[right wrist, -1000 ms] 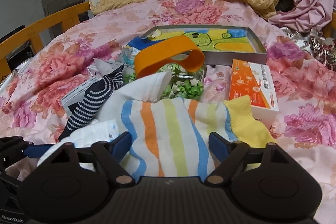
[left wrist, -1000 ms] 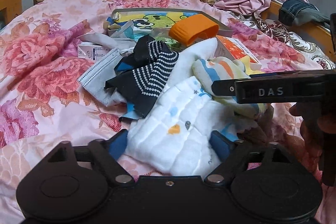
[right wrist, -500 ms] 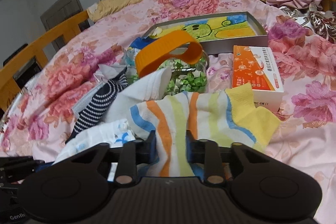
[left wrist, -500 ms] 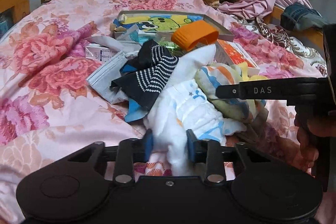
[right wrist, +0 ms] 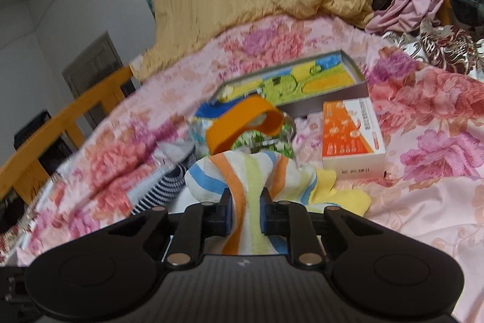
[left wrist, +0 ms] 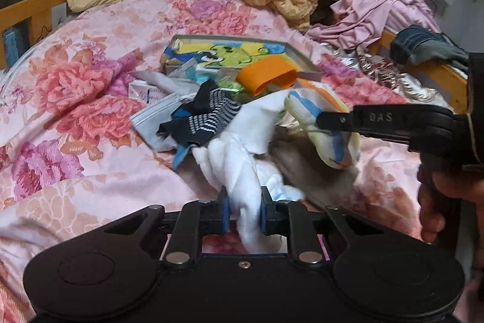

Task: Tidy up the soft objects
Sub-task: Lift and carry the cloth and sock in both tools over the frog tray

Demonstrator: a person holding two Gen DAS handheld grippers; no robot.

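1. The white cloth [left wrist: 242, 162], a quilted piece with small prints, is bunched between the blue pads of my left claw [left wrist: 243, 214], whose jaws are closing on it; it hangs just above the floral bedspread [left wrist: 90, 141] at the near edge of the pile.
2. The striped sock [right wrist: 242, 186] is pinched mid-length in my right claw [right wrist: 244, 212], jaws closing too, with its yellow toe drooping to the right, near the orange box [right wrist: 352, 138].
3. Both pieces should handle as light, limp fabric: nothing to break, but they sag and drag neighbours along. I judge a deep bite across a gathered fold holds better than a nip at a hem (a thin edge could slide out between the pads).
4. Around them lie a dotted dark sock [left wrist: 205, 117], a face mask [left wrist: 157, 123], an orange band [left wrist: 266, 74] over a jar of green bits, and a picture tray [left wrist: 302, 59] further back.
5. A second ago both claws stood wide open around cloth lying flat in the pile; since then they have narrowed onto it, and both pieces are gathered up and raised. The right view has tilted as well.
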